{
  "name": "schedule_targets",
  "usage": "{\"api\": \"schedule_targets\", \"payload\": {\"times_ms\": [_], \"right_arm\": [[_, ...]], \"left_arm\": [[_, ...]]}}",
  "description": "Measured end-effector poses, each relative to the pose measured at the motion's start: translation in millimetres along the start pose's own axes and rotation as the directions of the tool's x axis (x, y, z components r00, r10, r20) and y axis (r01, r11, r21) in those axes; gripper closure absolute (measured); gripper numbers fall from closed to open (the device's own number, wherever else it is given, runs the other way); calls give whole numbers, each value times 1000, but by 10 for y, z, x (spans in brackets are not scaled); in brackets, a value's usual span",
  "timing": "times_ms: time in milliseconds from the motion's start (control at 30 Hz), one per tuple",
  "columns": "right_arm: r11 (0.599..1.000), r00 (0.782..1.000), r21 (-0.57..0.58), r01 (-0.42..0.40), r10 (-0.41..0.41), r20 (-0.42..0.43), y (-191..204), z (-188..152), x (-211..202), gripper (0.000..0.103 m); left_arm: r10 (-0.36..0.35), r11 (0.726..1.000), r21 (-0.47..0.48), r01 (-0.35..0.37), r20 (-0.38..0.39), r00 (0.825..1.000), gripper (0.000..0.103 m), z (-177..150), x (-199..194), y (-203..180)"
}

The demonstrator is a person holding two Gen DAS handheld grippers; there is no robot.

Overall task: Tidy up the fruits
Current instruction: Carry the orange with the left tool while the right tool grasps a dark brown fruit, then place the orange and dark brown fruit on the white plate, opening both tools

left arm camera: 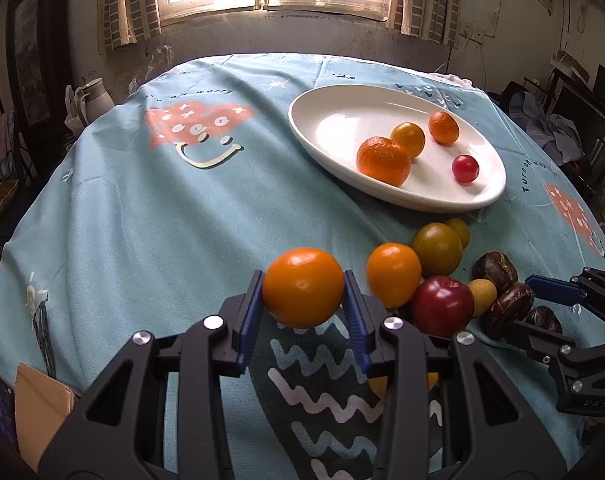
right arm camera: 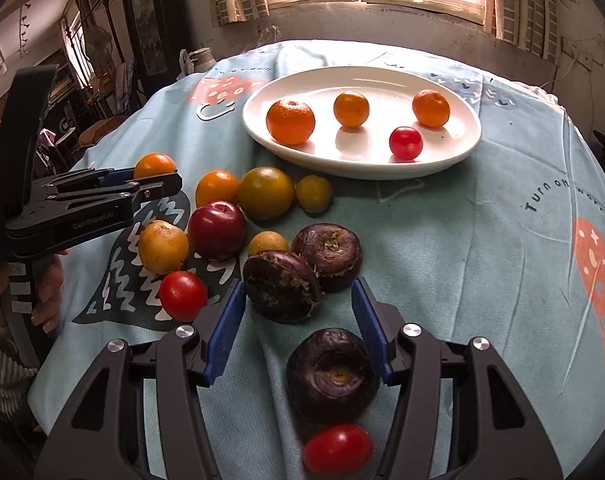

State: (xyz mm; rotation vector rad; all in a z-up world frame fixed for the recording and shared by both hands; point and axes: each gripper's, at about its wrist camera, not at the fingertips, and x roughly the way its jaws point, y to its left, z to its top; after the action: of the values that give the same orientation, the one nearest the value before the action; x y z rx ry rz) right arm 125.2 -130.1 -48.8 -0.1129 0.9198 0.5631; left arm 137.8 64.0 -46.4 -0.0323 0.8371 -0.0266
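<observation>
Orange fruit (left arm camera: 303,287) sits clamped in the left gripper (left arm camera: 304,300), mid-frame; the plate (left arm camera: 334,112) lies upper right. The right gripper (right arm camera: 298,320) stands apart around a dark chestnut (right arm camera: 282,286), pads not touching.

A white plate (right arm camera: 262,136) carries three orange fruits and one red. The tablecloth (left arm camera: 142,220) is pale teal, printed with coral hearts and white zigzags on dark green. Loose fruits nearby are orange, olive-yellow, deep red and dark purple-brown.
</observation>
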Motion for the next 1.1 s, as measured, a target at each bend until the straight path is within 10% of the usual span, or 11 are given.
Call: {"api": "schedule_targets", "payload": {"times_ms": [300,733,1100], "right_arm": [[999,996,28,-44,42,75,-32,3,-88,81],[987,971,147,-58,22,238,-437,533,-579,82],[971,975,236,-36,-18,222,-792,1063,28,82]], "left_arm": [[-19,1000,9,20,-24,1000,64,-17,57,-33],[-29,1000,-12,29,30,999,64,749,97,-117],[-78,995,-58,76,-31,996,64,1284,831,-220]]}}
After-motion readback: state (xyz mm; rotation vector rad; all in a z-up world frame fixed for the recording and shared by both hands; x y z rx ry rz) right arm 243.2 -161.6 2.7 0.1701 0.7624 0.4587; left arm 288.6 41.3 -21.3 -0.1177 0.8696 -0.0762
